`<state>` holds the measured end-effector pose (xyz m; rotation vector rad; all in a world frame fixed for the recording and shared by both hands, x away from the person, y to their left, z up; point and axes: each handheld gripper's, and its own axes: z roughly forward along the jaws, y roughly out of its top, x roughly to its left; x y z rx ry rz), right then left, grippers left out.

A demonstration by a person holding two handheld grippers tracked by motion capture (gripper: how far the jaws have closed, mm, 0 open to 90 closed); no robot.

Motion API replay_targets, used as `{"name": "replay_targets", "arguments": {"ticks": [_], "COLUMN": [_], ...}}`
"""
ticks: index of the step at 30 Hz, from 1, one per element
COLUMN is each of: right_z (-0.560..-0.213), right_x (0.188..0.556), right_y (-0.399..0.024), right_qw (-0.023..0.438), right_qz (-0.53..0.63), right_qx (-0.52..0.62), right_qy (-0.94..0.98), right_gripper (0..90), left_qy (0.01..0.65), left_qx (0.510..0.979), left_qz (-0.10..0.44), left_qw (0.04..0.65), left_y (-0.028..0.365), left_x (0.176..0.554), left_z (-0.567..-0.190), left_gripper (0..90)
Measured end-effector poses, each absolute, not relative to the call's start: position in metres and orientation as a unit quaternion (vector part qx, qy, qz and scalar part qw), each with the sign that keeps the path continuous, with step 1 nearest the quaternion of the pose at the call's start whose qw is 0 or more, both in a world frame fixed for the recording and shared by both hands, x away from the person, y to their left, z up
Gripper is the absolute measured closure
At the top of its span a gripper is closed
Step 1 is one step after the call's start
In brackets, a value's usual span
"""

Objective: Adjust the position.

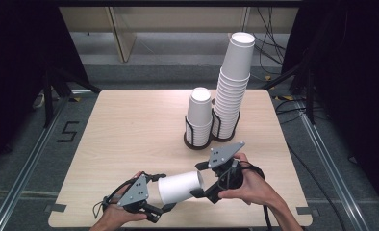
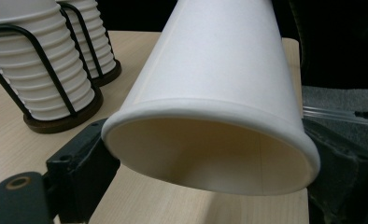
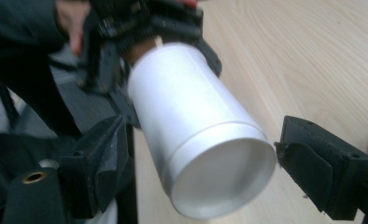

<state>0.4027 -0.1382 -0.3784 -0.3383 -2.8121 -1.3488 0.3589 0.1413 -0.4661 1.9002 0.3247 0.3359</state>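
The left gripper (image 1: pixel 164 193) pinches the paper cup (image 1: pixel 179 187) at its rim end, laying it sideways so its base sits between the right gripper's (image 1: pixel 197 179) spread jaws for handover.

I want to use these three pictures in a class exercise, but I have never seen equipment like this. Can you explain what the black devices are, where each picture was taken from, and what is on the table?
There is no robot here. A person holds a hand-operated tool with two black jaws in each hand. The wide picture comes from a fixed camera above the person's side of the table. The other two come from small cameras riding on each tool, looking along its jaws.

On the table stand a short stack and a tall stack of white paper cups.

One white paper cup is held on its side above the table, between the two tools. The left tongs grip one end. The right tongs sit with a jaw on either side of the other end, and appear not to be pressing on it yet.
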Motion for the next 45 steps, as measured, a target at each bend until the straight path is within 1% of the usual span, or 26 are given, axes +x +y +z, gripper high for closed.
{"name": "replay_targets", "arguments": {"ticks": [2, 3, 7, 8, 12, 14, 15, 19, 25, 33, 35, 36, 37, 40, 41, 44, 45], "right_z": [-0.379, -0.379, -0.385, -0.387, -0.391, -0.394, -0.397, -0.399, -0.403, -0.411, -0.413, -0.414, -0.415, -0.413, -0.414, -0.413, -0.413], "right_x": [0.401, 0.401, 0.396, 0.394, 0.39, 0.389, 0.387, 0.386, 0.383, 0.381, 0.382, 0.382, 0.382, 0.379, 0.381, 0.381, 0.382], "right_y": [-0.137, -0.136, -0.128, -0.124, -0.119, -0.115, -0.112, -0.11, -0.106, -0.099, -0.098, -0.097, -0.097, -0.098, -0.097, -0.098, -0.098], "right_qw": [0.002, -0.008, -0.022, -0.026, -0.034, -0.046, -0.044, -0.04, -0.043, -0.044, -0.056, -0.055, -0.057, -0.052, -0.056, -0.057, -0.059], "right_qz": [-0.422, -0.413, -0.372, -0.351, -0.327, -0.309, -0.292, -0.289, -0.268, -0.245, -0.236, -0.236, -0.233, -0.226, -0.231, -0.231, -0.232], "right_qx": [-0.107, -0.099, -0.075, -0.065, -0.046, -0.026, -0.015, -0.009, 0.0, 0.007, 0.018, 0.014, 0.02, 0.006, 0.029, 0.03, 0.03], "right_qy": [-0.9, -0.905, -0.925, -0.934, -0.943, -0.95, -0.955, -0.957, -0.963, -0.968, -0.97, -0.97, -0.971, -0.973, -0.971, -0.971, -0.97], "right_gripper": [17.0, 16.9, 15.6, 15.8, 16.2, 17.1, 17.2, 19.2, 18.2, 19.1, 19.5, 20.0, 24.1, 24.3, 24.4, 24.3, 24.3], "left_qy": [0.137, 0.134, 0.126, 0.124, 0.116, 0.109, 0.109, 0.099, 0.089, 0.083, 0.081, 0.079, 0.072, 0.075, 0.077, 0.083, 0.09], "left_qx": [0.812, 0.815, 0.827, 0.833, 0.841, 0.848, 0.848, 0.856, 0.863, 0.861, 0.859, 0.858, 0.861, 0.861, 0.857, 0.845, 0.84], "left_qz": [0.143, 0.144, 0.148, 0.147, 0.144, 0.142, 0.14, 0.137, 0.137, 0.135, 0.139, 0.138, 0.138, 0.138, 0.136, 0.142, 0.137], "left_qw": [0.55, 0.545, 0.527, 0.519, 0.508, 0.5, 0.499, 0.488, 0.479, 0.484, 0.486, 0.488, 0.484, 0.484, 0.49, 0.508, 0.517], "left_y": [0.142, 0.142, 0.141, 0.14, 0.138, 0.137, 0.135, 0.134, 0.134, 0.132, 0.132, 0.132, 0.132, 0.132, 0.132, 0.132, 0.132], "left_x": [0.358, 0.358, 0.357, 0.355, 0.354, 0.354, 0.353, 0.352, 0.351, 0.348, 0.348, 0.347, 0.348, 0.347, 0.347, 0.347, 0.348], "left_z": [-0.465, -0.464, -0.461, -0.459, -0.459, -0.46, -0.461, -0.461, -0.46, -0.46, -0.459, -0.458, -0.458, -0.458, -0.458, -0.458, -0.458], "left_gripper": [11.1, 11.1, 11.1, 11.1, 11.1, 11.1, 11.2, 11.2, 11.3, 12.4, 12.5, 12.5, 12.5, 11.8, 11.0, 7.1, 6.3]}}
